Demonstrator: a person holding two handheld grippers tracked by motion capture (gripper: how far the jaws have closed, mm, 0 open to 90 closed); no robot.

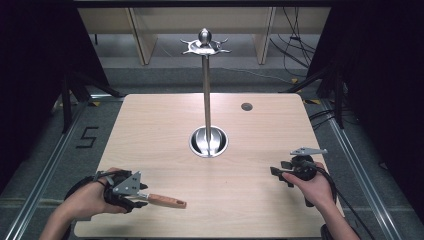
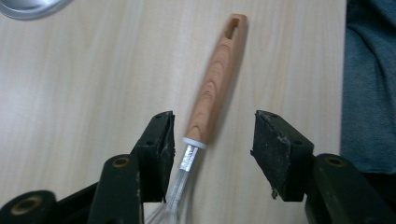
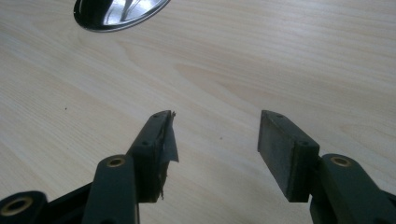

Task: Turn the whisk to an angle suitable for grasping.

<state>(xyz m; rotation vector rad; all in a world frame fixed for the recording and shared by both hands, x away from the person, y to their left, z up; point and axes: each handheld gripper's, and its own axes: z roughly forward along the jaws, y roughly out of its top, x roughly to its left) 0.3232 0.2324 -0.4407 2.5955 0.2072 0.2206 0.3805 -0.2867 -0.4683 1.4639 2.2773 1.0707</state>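
Observation:
A whisk with a wooden handle [image 1: 167,201] lies flat near the table's front left edge. My left gripper [image 1: 140,194] is around its neck end, held by a hand. In the left gripper view the handle [image 2: 217,84] and the metal neck [image 2: 188,158] lie between the jaws. The left pad [image 2: 161,140] is close beside the neck and the right pad [image 2: 275,149] stands well clear, so the left gripper [image 2: 215,128] is open. At the front right my right gripper [image 1: 280,176] hovers, and the right gripper view shows it [image 3: 215,123] open above bare wood.
A metal hanging stand [image 1: 205,95] rises from a round shiny base [image 1: 208,141] at the table's middle, with hooks on top [image 1: 205,46]. Its base [image 3: 119,11] lies ahead of the right gripper. A small dark hole [image 1: 246,106] is at the back right.

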